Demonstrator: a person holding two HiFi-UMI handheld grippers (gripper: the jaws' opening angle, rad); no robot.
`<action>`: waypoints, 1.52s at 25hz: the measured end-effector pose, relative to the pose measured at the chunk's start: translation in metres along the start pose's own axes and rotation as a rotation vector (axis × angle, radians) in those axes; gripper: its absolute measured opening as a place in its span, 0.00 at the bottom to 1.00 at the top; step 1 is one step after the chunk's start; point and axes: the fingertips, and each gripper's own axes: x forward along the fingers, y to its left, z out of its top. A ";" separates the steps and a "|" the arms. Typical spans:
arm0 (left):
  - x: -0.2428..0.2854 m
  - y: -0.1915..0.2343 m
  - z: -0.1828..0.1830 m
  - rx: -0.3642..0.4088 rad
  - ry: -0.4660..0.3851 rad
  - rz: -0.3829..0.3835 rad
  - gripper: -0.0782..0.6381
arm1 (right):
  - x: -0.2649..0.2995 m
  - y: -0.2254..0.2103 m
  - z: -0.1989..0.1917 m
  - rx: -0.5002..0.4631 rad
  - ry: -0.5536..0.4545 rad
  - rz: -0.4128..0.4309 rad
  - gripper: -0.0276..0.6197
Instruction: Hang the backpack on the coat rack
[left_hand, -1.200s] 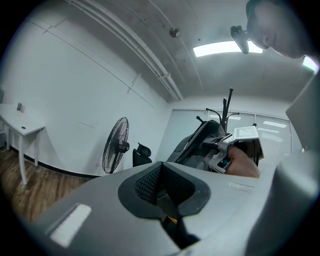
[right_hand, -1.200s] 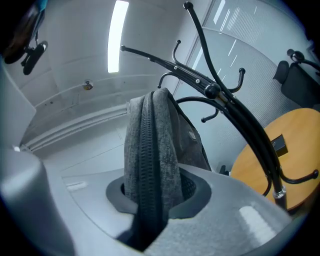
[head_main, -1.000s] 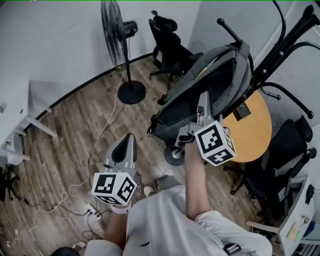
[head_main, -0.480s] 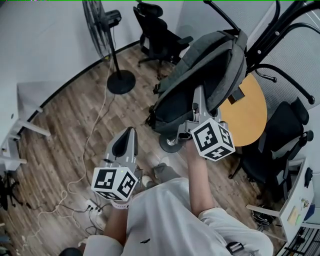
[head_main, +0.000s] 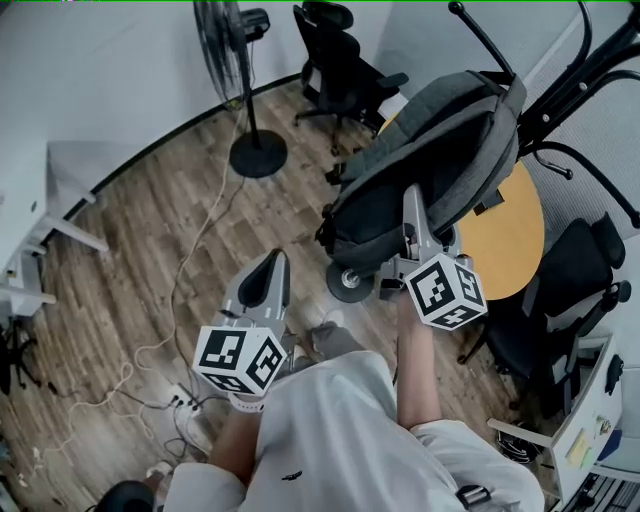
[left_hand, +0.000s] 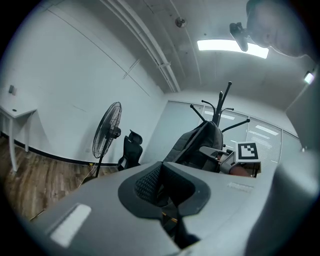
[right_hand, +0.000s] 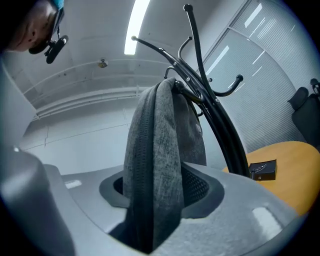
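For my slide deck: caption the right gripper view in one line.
Right tool, jaws just opening, straddles the grey backpack hung on the black coat rack.

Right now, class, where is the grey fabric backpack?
In the head view, the grey fabric backpack is at the upper right, hanging from the black metal coat rack, with the round wooden table just below it.

We find no words, numbers or brand names that can be read. The left marker cube (head_main: 240, 360) and the right marker cube (head_main: 446, 291) carry only black-and-white square patterns. The small black box (right_hand: 263, 169) on the round yellow surface (right_hand: 292, 155) bears a pale mark too small to read.
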 end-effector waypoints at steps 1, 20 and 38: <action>-0.001 0.001 0.000 -0.001 -0.001 0.002 0.13 | -0.002 0.000 -0.003 -0.012 0.008 -0.006 0.38; -0.016 -0.013 0.001 0.009 -0.034 0.012 0.13 | -0.069 0.036 0.024 -0.224 0.052 0.062 0.40; -0.047 0.014 0.003 0.032 -0.046 0.093 0.13 | -0.077 0.098 -0.005 -0.318 0.101 0.285 0.19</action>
